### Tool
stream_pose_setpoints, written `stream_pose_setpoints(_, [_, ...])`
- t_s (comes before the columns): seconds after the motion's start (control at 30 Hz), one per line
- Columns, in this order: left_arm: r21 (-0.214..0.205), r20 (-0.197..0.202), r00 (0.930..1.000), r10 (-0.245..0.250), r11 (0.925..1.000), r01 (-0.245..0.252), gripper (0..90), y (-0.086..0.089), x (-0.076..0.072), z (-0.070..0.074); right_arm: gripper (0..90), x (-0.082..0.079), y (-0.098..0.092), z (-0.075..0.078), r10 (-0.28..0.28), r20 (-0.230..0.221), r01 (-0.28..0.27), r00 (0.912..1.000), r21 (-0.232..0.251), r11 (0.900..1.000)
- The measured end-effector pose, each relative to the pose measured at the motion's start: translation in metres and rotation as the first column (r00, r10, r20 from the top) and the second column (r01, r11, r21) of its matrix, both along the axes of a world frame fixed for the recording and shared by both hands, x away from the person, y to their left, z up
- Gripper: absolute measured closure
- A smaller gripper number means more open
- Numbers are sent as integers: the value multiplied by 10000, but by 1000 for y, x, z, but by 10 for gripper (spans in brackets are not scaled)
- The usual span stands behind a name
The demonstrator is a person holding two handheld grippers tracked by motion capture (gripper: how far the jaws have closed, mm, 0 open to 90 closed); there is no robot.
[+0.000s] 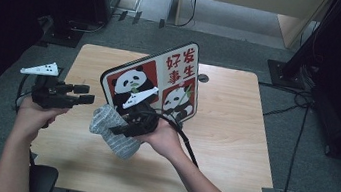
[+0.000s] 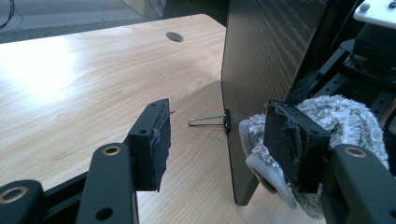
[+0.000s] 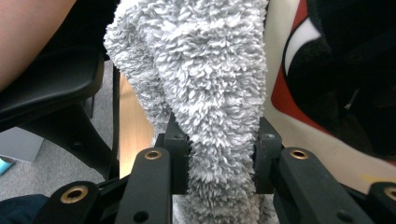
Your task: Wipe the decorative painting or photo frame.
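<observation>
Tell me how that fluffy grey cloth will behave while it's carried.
Likely floppy: the grey cloth sags on both sides of the right hand-held gripper. Probably light and compressible, since its pile bunches between the jaws. Its fluffy surface should resist slipping.

A: Table (image 1: pixel 231 150) right half bare, open passage there. Left front strip open too.

B: Middle blocked. Panda board (image 1: pixel 160 82) stands upright, tilted; grey fluffy cloth (image 1: pixel 113 131) pressed against it. Wire stand (image 2: pixel 208 122) juts from its dark back. Left gripper (image 1: pixel 75 94) jaws apart, beside the board.
</observation>
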State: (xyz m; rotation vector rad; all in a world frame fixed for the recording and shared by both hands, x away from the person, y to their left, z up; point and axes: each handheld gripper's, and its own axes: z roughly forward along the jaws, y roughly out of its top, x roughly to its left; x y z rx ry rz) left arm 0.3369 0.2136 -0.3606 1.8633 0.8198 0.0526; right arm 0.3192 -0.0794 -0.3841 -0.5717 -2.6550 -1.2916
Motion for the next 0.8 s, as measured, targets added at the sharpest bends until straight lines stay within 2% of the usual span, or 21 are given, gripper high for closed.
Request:
stream_pose_setpoints(0.43, [40,25,9999,-101,9999,101,417,-3,-1,1,675,-3,-1,-14,-124,-72,123,9999,-99,9999])
stream_pose_setpoints(0.8, [28,32,9995,-328,9995,328,458,-9,-3,3,675,-7,-3,-25,-150,-77,147,9999,-300,9994])
